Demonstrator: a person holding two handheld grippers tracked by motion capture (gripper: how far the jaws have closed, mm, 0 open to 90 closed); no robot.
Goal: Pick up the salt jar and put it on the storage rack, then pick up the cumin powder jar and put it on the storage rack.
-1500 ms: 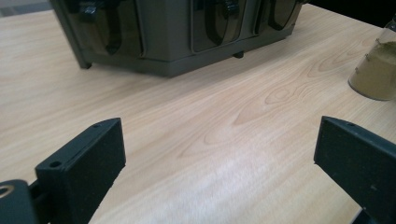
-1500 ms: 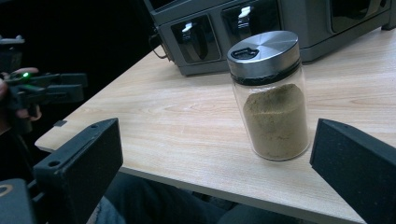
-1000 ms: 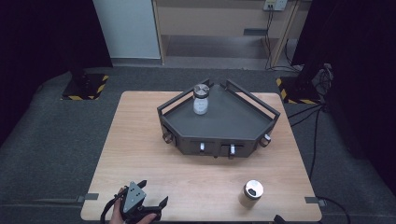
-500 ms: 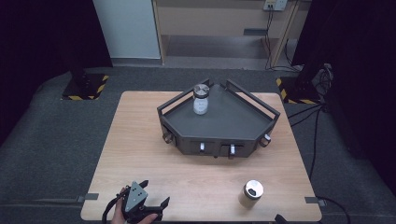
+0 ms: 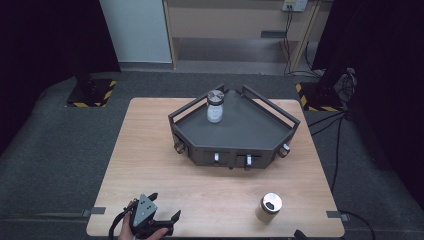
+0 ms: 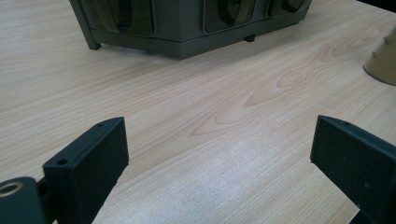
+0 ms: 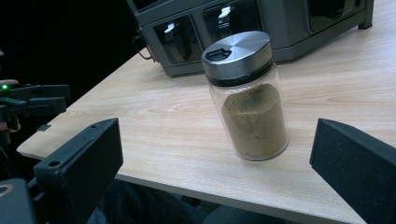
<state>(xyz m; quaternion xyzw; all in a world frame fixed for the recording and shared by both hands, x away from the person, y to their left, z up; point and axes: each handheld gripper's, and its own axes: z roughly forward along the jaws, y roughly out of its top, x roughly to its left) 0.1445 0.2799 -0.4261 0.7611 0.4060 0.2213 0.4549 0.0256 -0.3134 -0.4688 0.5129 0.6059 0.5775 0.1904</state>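
Left gripper (image 5: 162, 221) is sitting low at the near edge of the table (image 5: 150, 150), held in a hand (image 5: 135, 232), and its jaws are spread wide with just bare wood between them. Straight ahead of it, well apart, is the dark corner-shaped rack (image 6: 187, 28), and off to its right you can catch the edge of the spice jar (image 6: 382, 60).

Right gripper (image 7: 215, 154) has its jaws spread too, nothing pinched. That jar (image 7: 246, 95) stands upright just ahead of it, lined up with the gap between the jaws but apart from both pads. It's clear glass with a brushed metal lid and tan powder filling roughly the lower half. Beyond the jar from this gripper is the rack's front with its little drawers (image 7: 187, 37), and way off to its left the other gripper pokes in at the table edge.

Farther back, a second jar (image 5: 215, 106) with white stuff inside stands on top of the rack's tray.
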